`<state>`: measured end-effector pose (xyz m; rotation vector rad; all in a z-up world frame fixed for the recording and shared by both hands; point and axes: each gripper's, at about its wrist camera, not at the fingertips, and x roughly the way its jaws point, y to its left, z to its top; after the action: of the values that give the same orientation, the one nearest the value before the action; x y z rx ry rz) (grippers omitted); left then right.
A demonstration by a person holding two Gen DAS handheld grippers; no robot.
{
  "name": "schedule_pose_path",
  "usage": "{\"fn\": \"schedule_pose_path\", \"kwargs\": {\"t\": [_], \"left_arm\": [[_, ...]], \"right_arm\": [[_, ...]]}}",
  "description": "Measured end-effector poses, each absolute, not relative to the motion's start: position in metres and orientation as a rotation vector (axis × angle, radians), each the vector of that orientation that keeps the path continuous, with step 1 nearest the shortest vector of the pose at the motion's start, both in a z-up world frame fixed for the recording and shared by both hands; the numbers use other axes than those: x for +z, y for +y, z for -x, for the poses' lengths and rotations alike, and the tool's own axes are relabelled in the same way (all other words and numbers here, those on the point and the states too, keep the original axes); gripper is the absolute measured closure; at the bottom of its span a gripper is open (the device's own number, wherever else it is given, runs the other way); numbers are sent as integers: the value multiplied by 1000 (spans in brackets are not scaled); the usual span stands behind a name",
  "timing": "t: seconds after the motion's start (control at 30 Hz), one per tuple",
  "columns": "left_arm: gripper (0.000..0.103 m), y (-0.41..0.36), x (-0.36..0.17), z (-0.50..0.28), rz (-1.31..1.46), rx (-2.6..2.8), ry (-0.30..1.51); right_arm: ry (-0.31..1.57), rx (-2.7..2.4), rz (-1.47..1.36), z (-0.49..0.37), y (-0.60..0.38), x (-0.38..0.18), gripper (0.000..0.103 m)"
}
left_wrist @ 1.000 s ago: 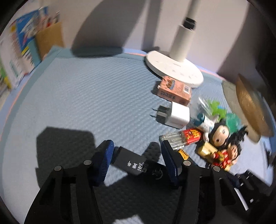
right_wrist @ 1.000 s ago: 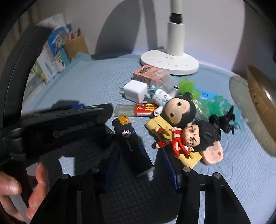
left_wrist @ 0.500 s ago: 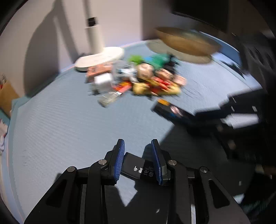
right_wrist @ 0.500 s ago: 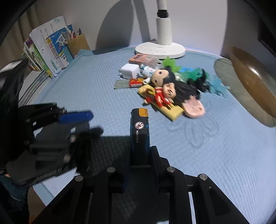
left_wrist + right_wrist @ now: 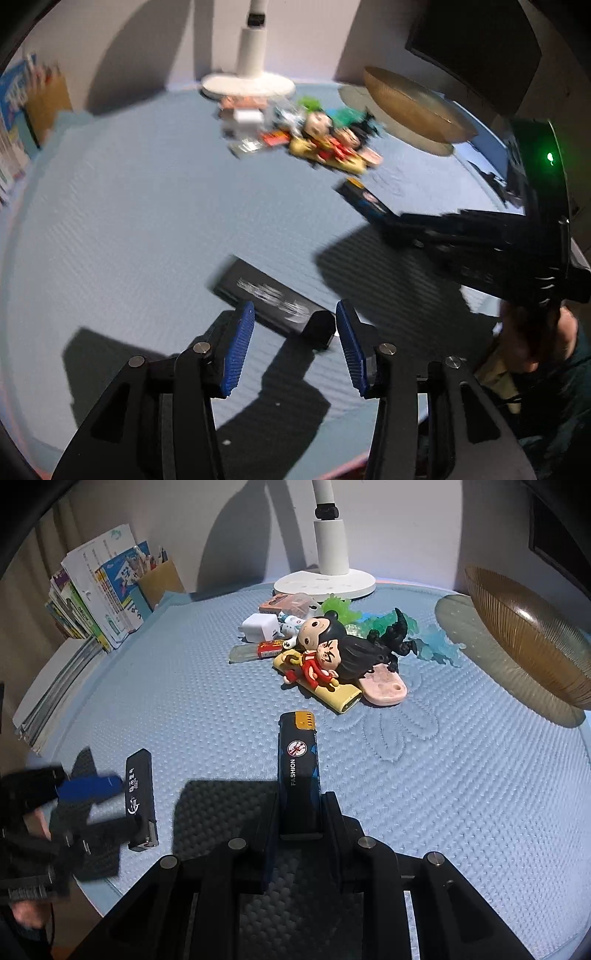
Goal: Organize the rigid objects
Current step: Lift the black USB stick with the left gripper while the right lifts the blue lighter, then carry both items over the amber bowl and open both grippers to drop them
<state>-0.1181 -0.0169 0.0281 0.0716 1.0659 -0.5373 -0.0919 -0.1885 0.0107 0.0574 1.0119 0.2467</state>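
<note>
My left gripper [image 5: 293, 317] is open, its blue pads on either side of a black lighter [image 5: 273, 297] that lies flat on the blue mat; the lighter also shows in the right wrist view [image 5: 140, 795]. My right gripper [image 5: 299, 812] is shut on a dark blue lighter [image 5: 298, 766] with an orange cap and the word FASHION, held above the mat; it also shows in the left wrist view [image 5: 365, 203]. A pile of small objects lies beyond: two doll figures [image 5: 325, 646], a white charger [image 5: 260, 627], a red lighter [image 5: 269, 648].
A white lamp base [image 5: 325, 583] stands at the back. A brown bowl [image 5: 532, 638] sits at the right. Books [image 5: 99, 590] and a cardboard box stand at the back left. The mat's front edge is close below both grippers.
My left gripper has opened and let the black lighter down onto the mat. My right gripper has kept the blue lighter and lifted it away from the pile.
</note>
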Motion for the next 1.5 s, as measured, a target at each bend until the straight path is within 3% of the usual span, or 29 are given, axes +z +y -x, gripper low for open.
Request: {"fn": "schedule_pose_path", "kwargs": {"t": [0.07,0.17,0.23,0.33,0.37,0.47,0.5,0.6,0.63,0.7,0.77,0.8,1.0,1.3,1.5], "left_arm": [[54,-26,21,110,-67,-507,1082],[58,-37,21,104,-107,-482,1041],[67,-48,21,102,-182,-498,984],[67,-63,18,99,-295,-542,912],[66,-61,19,97,-296,-550,914],[49,-50,21,90,-241,-538,964],[45,-49,21,91,-249,-518,968],[42,-46,22,100,-277,-470,954],[43,-45,21,101,-259,-465,959],[58,-49,20,101,-235,-473,954],[68,-55,20,101,-231,-462,943],[81,-60,21,100,-240,-460,930],[82,-70,43,97,-237,-454,857],[82,-148,150,50,-210,-615,616],[82,-244,152,-1,-160,-794,696]], "right_arm": [[1011,253,-68,94,-191,11,81],[1007,263,-80,96,-194,11,81],[1004,267,-82,98,-196,11,81],[1001,273,-81,99,-196,11,81],[1002,274,-82,99,-196,11,81],[1004,280,-93,98,-196,12,74],[1004,280,-92,97,-195,12,67],[993,262,-55,92,-187,12,63],[990,243,-19,90,-182,12,63],[978,213,48,89,-174,10,63],[957,195,110,91,-167,10,72],[949,199,129,93,-164,10,80],[905,236,39,101,-192,29,81],[726,-72,-148,86,-338,116,81],[874,-190,-264,38,-413,105,81]]}}
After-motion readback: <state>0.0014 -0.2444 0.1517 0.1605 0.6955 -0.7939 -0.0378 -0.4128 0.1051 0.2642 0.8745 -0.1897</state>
